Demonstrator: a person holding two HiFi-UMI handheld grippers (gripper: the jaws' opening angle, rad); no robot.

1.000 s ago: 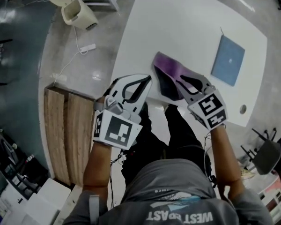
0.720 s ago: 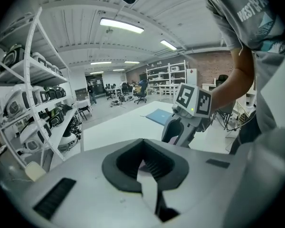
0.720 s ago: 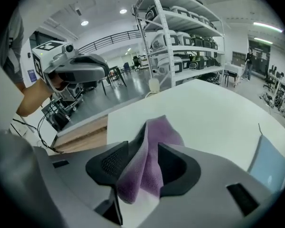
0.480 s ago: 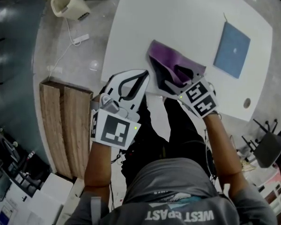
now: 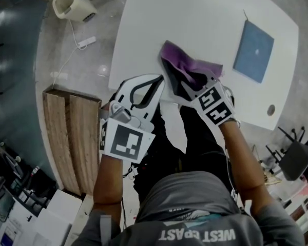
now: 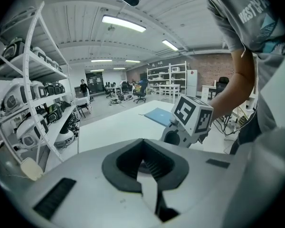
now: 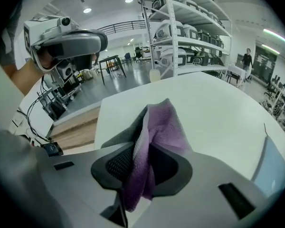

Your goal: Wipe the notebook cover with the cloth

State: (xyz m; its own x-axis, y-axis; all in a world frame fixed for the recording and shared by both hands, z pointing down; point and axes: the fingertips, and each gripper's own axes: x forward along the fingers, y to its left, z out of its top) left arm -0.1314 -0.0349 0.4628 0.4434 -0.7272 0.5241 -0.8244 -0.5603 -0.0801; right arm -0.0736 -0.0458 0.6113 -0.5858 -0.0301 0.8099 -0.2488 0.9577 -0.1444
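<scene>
A purple cloth [image 5: 180, 61] lies bunched near the front edge of the white table [image 5: 195, 14]. My right gripper [image 5: 191, 81] is on its near end. Its jaws are closing with a fold of the cloth [image 7: 164, 125] pinched between the pads, seen close in the right gripper [image 7: 145, 148] view. The blue notebook [image 5: 253, 52] lies flat to the right, apart from the cloth, and shows at the edge of the right gripper view as the notebook [image 7: 275, 167]. My left gripper [image 5: 158, 82] hovers at the table's front edge, shut with nothing in it [image 6: 143, 145].
A wooden bench [image 5: 72, 137] stands on the floor to the left. A beige appliance [image 5: 72, 4] and a power strip [image 5: 86, 42] lie beyond it. A round hole [image 5: 270, 109] marks the table's right corner, with a chair [image 5: 292, 160] nearby. Shelving [image 7: 190, 27] stands past the table.
My right gripper let the cloth lie, then closed on it again and pushed forward; the cloth went from spread out to bunched up. The left gripper stayed about where it was.
</scene>
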